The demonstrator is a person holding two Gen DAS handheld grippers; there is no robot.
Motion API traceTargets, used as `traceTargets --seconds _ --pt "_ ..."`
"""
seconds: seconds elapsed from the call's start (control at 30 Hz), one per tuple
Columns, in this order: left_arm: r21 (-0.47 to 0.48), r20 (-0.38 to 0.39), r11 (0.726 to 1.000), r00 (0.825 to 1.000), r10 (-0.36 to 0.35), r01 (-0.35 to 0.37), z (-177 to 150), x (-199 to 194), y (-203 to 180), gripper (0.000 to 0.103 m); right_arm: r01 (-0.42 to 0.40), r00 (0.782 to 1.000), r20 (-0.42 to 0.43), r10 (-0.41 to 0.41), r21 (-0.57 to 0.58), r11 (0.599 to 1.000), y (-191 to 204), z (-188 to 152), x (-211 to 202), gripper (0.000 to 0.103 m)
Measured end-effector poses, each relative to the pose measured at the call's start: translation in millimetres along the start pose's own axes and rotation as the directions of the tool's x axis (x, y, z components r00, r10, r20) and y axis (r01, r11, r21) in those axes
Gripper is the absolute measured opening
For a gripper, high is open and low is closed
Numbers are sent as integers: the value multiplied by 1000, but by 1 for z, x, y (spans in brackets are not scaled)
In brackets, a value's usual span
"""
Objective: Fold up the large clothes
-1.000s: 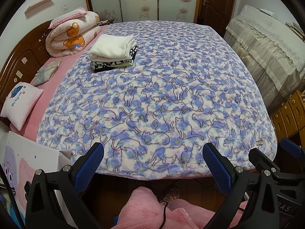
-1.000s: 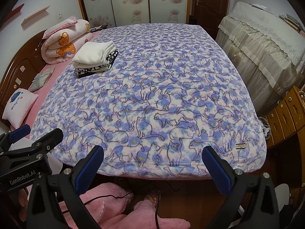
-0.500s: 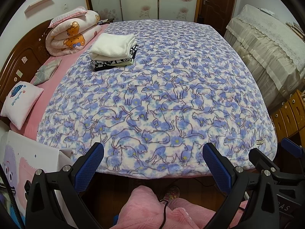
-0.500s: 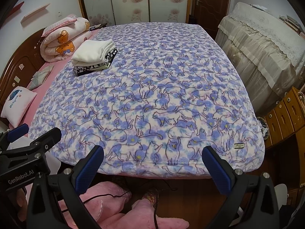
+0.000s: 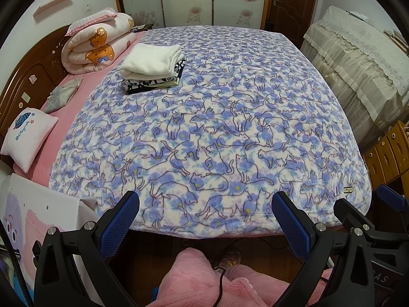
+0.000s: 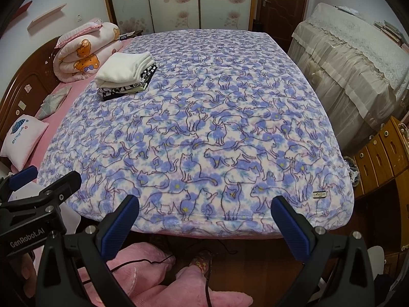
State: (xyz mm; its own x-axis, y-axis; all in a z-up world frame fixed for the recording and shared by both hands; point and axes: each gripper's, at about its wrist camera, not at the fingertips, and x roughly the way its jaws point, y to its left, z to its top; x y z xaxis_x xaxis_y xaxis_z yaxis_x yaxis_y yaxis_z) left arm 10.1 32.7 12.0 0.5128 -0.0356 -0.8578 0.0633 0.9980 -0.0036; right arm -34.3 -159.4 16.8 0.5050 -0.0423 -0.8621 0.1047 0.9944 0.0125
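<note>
Nearest the cameras, the left gripper (image 5: pixel 205 215) and the right gripper (image 6: pixel 204 213) are both spread wide, blue textured pads far apart, with nothing between them — each hangs off the foot of the bed, just short of its edge. Below them, over a wooden floor, the person's fuzzy pink trouser legs (image 5: pixel 204 281) show, with a thin black cable (image 6: pixel 143 261) trailing across them.

Beyond the fingertips lies the big fleece blanket printed with blue-and-lilac cat outlines (image 5: pixel 217 117), spread flat across most of the bed, its near hem draped over the foot edge. A small woven label (image 6: pixel 320 194) sits by its near right corner.

Farther up, on the blanket's left side, rests a stack of folded clothes — a cream towel-like piece on top (image 5: pixel 150 61) of a black-and-white patterned one (image 5: pixel 150 85).

Left of the blanket, on the bare pink sheet, lie a small pink embroidered cushion (image 5: pixel 28 138) and a grey patterned pillow (image 5: pixel 62 94); behind them, a rolled pink quilt with orange bears (image 5: pixel 98 44) leans by the dark wooden headboard (image 5: pixel 30 74). At the far wall stands a flower-printed wardrobe (image 6: pixel 179 2).
</note>
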Motion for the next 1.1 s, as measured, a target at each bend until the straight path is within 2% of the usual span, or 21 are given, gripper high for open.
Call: traceTargets --seconds 1.1 --pt "3 5 1000 1000 2 -2 1 0 6 103 2 1000 -7 -2 5 1000 3 1 0 103"
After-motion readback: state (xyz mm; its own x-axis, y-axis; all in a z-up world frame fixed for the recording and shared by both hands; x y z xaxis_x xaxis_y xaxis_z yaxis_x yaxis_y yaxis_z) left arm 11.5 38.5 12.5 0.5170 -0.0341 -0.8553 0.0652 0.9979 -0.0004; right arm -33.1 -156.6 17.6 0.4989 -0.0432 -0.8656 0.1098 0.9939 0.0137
